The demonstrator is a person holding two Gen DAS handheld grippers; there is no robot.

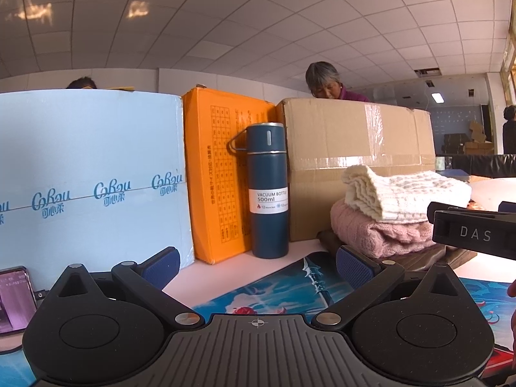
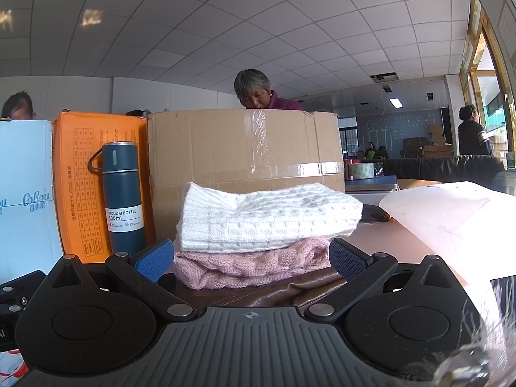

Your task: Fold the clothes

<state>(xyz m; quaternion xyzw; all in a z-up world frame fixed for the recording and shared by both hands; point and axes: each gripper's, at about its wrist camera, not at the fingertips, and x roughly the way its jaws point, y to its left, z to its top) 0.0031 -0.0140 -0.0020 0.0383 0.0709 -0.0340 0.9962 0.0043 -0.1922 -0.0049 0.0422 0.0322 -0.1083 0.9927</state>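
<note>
A folded white knit sweater [image 2: 264, 219] lies on a folded pink knit sweater [image 2: 245, 266], which rests on a brown leather garment [image 2: 290, 293]. The stack also shows in the left wrist view, white [image 1: 403, 193] on pink [image 1: 371, 232], to the right. My right gripper [image 2: 251, 258] is open and empty, its blue pads [image 2: 346, 258] either side of the stack's near edge. My left gripper [image 1: 258, 266] is open and empty, low over a blue printed mat [image 1: 274, 287], left of the stack. The right gripper's body [image 1: 474, 232] shows at the right edge.
A dark blue vacuum bottle [image 1: 268, 190] stands before an orange box [image 1: 219, 174], between a pale blue box [image 1: 90, 177] and a taped cardboard box [image 2: 245, 151]. A phone [image 1: 14, 296] lies at the left. White paper [image 2: 451, 219] lies right. People stand behind the boxes.
</note>
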